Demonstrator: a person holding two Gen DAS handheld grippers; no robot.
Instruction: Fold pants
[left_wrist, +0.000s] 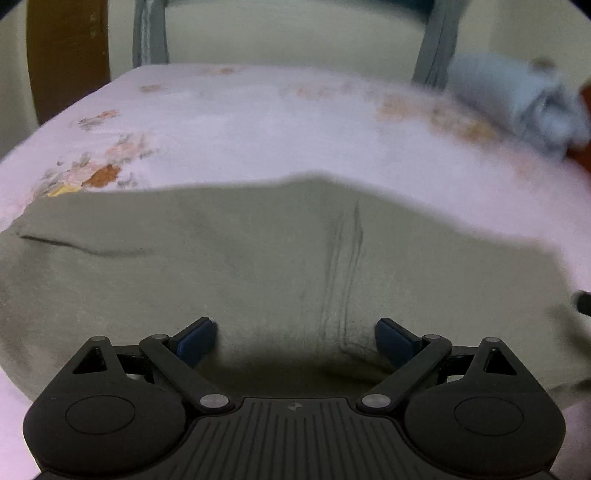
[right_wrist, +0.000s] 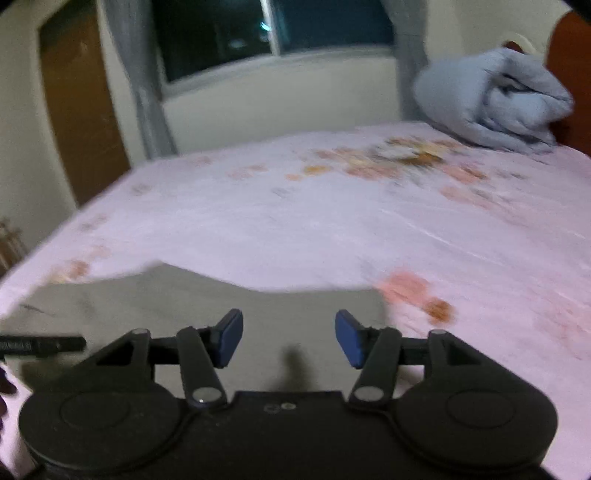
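Both my grippers, left (left_wrist: 294, 341) and right (right_wrist: 289, 338), hover jaws spread over the pants (left_wrist: 258, 266); these lie flat on the floral sheet (left_wrist: 258, 129), well short of the blue blanket (right_wrist: 491, 99); I should pinch matching edges evenly.

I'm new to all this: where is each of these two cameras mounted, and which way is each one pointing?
Left wrist view: sits on the left gripper, looking forward and down over the olive-green cloth pants; its open blue-padded fingers show.
Right wrist view: sits on the right gripper, aimed across the bed toward the dark window; its open fingers show.
Both share the pants, the pink floral bedsheet and the bundled light-blue blanket.
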